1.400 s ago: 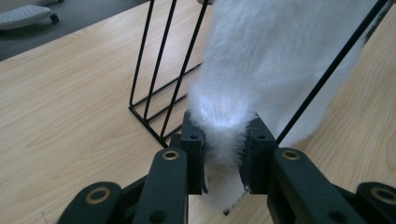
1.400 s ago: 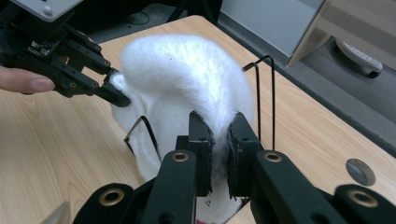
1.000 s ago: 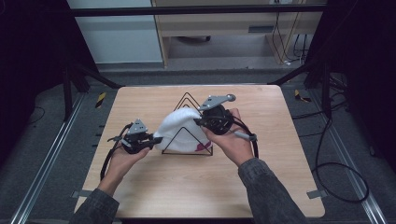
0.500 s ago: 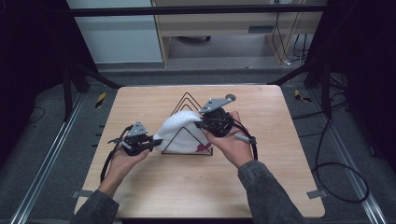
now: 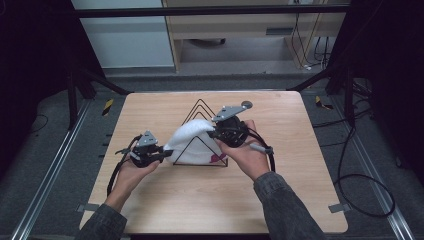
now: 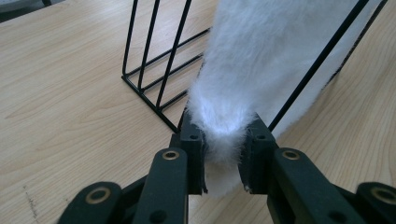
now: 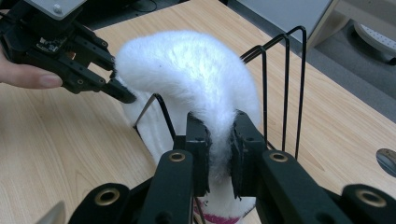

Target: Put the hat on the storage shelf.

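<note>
A white fluffy sock (image 5: 192,137) with a pink mark at its lower end drapes over a black wire rack (image 5: 200,102) in the middle of the table. My left gripper (image 5: 162,154) is shut on the sock's left end; the white pile bulges between its jaws (image 6: 223,149). My right gripper (image 5: 214,131) pinches the sock's upper right part, its jaws (image 7: 220,149) clamped on the fabric. Those jaws have just been opening slightly, with the sock still pressed between them. The sock (image 7: 187,65) arches from one gripper to the other, where the left gripper (image 7: 119,91) grips it.
The rack's upright wires (image 7: 285,93) stand just behind the sock, and its base wires (image 6: 149,100) lie on the wooden table (image 5: 200,200). Cables trail from both grippers. Dark floor and metal frame rails surround the table.
</note>
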